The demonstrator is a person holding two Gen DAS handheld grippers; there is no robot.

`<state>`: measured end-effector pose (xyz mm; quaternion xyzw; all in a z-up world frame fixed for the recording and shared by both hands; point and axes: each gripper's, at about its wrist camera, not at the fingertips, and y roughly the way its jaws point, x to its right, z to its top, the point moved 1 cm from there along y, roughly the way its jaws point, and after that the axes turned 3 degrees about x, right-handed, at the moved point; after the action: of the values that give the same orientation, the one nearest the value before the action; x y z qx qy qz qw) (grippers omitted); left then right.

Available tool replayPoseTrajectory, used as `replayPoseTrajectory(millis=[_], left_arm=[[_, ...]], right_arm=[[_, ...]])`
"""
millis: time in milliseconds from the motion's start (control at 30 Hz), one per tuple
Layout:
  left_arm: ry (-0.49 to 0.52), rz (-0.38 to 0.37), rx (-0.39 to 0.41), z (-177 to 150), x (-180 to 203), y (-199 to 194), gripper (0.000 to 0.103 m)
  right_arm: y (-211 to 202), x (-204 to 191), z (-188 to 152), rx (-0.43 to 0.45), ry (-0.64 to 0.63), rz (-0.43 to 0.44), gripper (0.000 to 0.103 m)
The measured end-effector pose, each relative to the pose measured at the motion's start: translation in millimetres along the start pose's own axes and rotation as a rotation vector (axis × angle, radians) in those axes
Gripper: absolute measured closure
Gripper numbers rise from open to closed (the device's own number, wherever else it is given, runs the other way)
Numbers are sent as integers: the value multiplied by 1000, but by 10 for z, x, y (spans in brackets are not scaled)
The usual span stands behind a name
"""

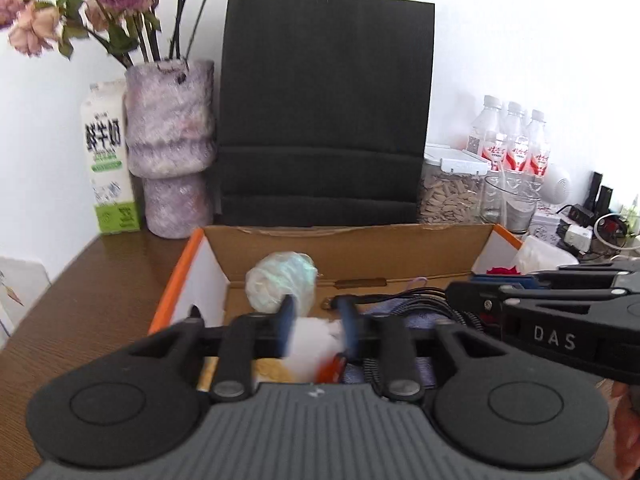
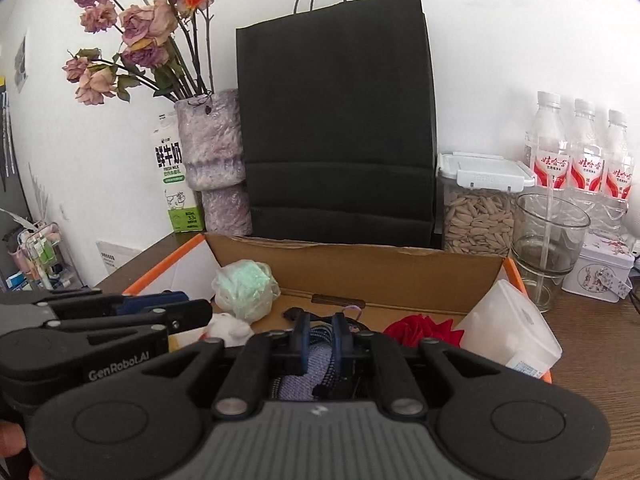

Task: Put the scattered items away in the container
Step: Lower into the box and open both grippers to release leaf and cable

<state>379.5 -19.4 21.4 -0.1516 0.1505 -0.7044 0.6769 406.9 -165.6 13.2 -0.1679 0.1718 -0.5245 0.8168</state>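
Cardboard box (image 2: 360, 268) long axis left-right; both grippers' jaws apart above it.

Light: bright, even daylight; source not in frame
Wall (image 1: 520, 40): blown out white, no detail
Shadows: soft; box (image 2: 360, 268) interior darker
Black bag (image 1: 326, 108): crushed, only faint fold lines
Blur: left view smeared around the left gripper (image 1: 318, 322) and the white item between its fingers; flowers (image 1: 36, 28) soft
Right view: sharper, bottle labels (image 2: 584, 172) readable
Distortion: strong fisheye, dark corner vignette
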Motion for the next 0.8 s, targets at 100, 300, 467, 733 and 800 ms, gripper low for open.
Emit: replayPoseTrajectory(millis=[100,300,467,733,800], left_arm=[[2,93,58,26,-29,-109,15],[-55,90,115,104,-170,-298,0],[-31,77,155,121,-126,-447,0],[-30,73,185,93,-130,-602,0],[-39,72,194,87,-158,-649,0]], right_arm=[[-79,-29,13,6,-22,-52,31],[-313,16,61,38,3,-54,1],[-450,-48,68,57,-22,-57,0],[-625,-71,35,79,-44,-74,0],[-674,-73,23,86,-49,-75,0]])
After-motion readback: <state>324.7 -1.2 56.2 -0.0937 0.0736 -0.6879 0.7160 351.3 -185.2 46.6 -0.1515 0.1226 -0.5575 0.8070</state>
